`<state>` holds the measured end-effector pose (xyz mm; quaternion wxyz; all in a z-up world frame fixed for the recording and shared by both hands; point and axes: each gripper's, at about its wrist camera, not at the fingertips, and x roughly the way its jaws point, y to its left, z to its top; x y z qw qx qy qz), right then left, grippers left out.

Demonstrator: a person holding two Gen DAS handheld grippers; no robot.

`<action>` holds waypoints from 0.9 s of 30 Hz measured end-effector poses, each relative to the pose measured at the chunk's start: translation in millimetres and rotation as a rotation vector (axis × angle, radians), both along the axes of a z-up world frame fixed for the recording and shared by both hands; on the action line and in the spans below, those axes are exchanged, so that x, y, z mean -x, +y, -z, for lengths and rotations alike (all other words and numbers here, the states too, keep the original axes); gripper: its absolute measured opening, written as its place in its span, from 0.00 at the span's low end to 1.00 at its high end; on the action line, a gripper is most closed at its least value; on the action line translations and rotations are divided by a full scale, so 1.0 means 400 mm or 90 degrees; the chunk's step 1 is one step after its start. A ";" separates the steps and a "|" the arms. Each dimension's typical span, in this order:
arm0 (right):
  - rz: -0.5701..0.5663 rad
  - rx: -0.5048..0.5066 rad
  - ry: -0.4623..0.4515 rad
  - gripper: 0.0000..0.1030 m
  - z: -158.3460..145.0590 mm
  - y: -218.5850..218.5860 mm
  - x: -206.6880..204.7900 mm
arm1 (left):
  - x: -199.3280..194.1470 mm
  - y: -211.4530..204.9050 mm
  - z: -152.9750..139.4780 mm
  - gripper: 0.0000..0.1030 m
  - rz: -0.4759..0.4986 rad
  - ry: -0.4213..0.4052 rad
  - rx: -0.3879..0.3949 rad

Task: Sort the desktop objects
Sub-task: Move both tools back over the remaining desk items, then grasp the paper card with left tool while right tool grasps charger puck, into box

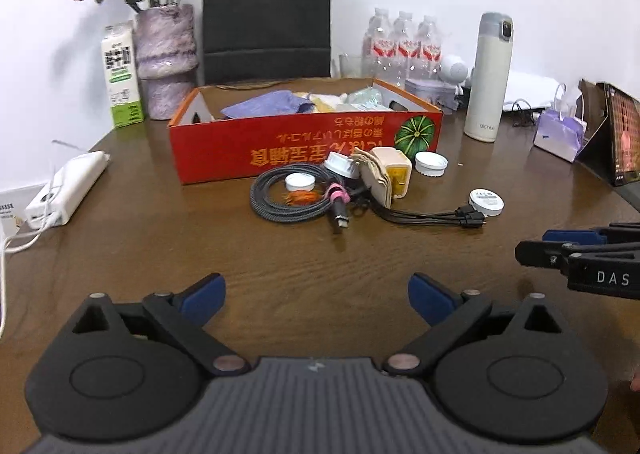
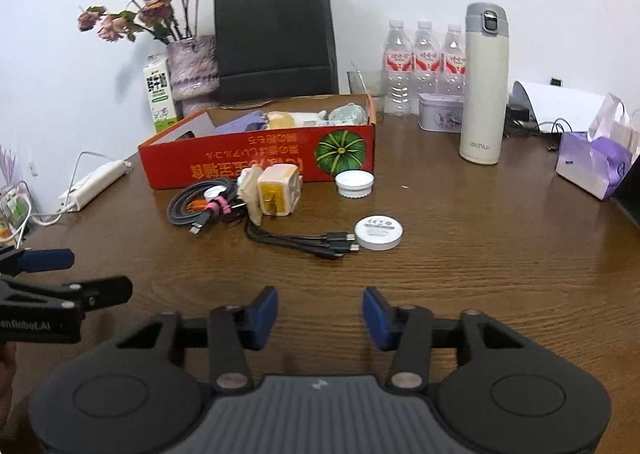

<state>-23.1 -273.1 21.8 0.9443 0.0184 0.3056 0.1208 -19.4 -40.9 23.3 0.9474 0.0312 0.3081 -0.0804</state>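
Left gripper [image 1: 317, 296]: I see its jaws spread wide, nothing between them, hovering over bare worktop [image 1: 160, 238] short of the clutter.
Right gripper [image 2: 320, 314]: I read its jaws as spread too, empty, above the worktop near the front edge. In the left view it enters from the right edge, side-on.
Red box [image 1: 306, 134]: open-topped, at the back centre of the worktop, pumpkin print on its front wall. It holds a purple cloth [image 1: 264, 104] and some pale items I cannot identify.
Clutter: grouped just in front of the red box, all on the worktop.
Grey cable [image 1: 280, 206]: coiled, at the left of the group, bound by a pink strap [image 1: 338, 192]; a small white cap [image 1: 300, 182] lies inside the coil.
Charger [image 1: 394, 174]: cream and yellow, at the centre of the group, with a beige pouch [image 1: 372, 178] leaning against it.
Black cable [image 1: 432, 216]: runs right from the group, its plugs touching a white disc [image 1: 486, 202].
White lid [image 1: 431, 164]: just right of the charger, close to the box front.
Background: flask [image 1: 488, 78], water bottles [image 1: 404, 46], black bag [image 1: 267, 18], vase [image 1: 166, 58] with flowers, milk carton [image 1: 122, 74], power strip [image 1: 66, 190] at the left edge.
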 end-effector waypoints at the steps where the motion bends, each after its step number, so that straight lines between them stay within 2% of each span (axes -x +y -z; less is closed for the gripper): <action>1: 0.004 0.002 -0.002 0.34 0.001 -0.004 -0.009 | -0.017 -0.005 -0.001 0.91 0.001 0.005 0.001; 3: 0.009 0.009 -0.003 0.33 0.003 -0.014 -0.029 | -0.052 -0.014 -0.005 0.80 0.002 0.015 0.011; 11: 0.020 0.009 0.029 0.36 0.015 -0.043 -0.165 | -0.244 -0.065 -0.028 0.77 0.007 0.031 0.071; 13: 0.019 0.031 0.037 0.42 0.016 -0.032 -0.202 | -0.286 -0.079 -0.029 0.73 0.016 0.041 0.085; 14: 0.023 0.040 0.038 0.43 0.017 -0.026 -0.216 | -0.300 -0.084 -0.027 0.65 0.020 0.043 0.091; 15: 0.024 0.044 0.038 0.43 0.019 -0.024 -0.230 | -0.316 -0.091 -0.024 0.50 0.028 0.046 0.093; 16: 0.021 0.043 0.041 0.43 0.022 -0.022 -0.242 | -0.325 -0.100 -0.018 0.23 0.035 0.051 0.087; 17: 0.019 0.039 0.046 0.43 0.026 -0.023 -0.254 | -0.338 -0.110 -0.008 0.11 0.049 0.065 0.074; 18: 0.019 0.032 0.046 0.43 0.028 -0.026 -0.261 | -0.347 -0.116 0.002 0.07 0.057 0.077 0.069; 22: 0.012 0.006 0.049 0.43 0.033 -0.036 -0.285 | -0.325 -0.107 -0.007 0.05 0.048 0.057 0.100; 24: 0.014 -0.004 0.052 0.42 0.034 -0.041 -0.286 | -0.301 -0.093 -0.035 0.05 0.043 0.036 0.120; 25: 0.021 -0.006 0.052 0.37 0.034 -0.043 -0.285 | -0.288 -0.087 -0.053 0.05 0.041 0.025 0.124; 27: 0.034 -0.016 0.051 0.37 0.034 -0.050 -0.279 | -0.258 -0.073 -0.090 0.05 0.039 -0.004 0.121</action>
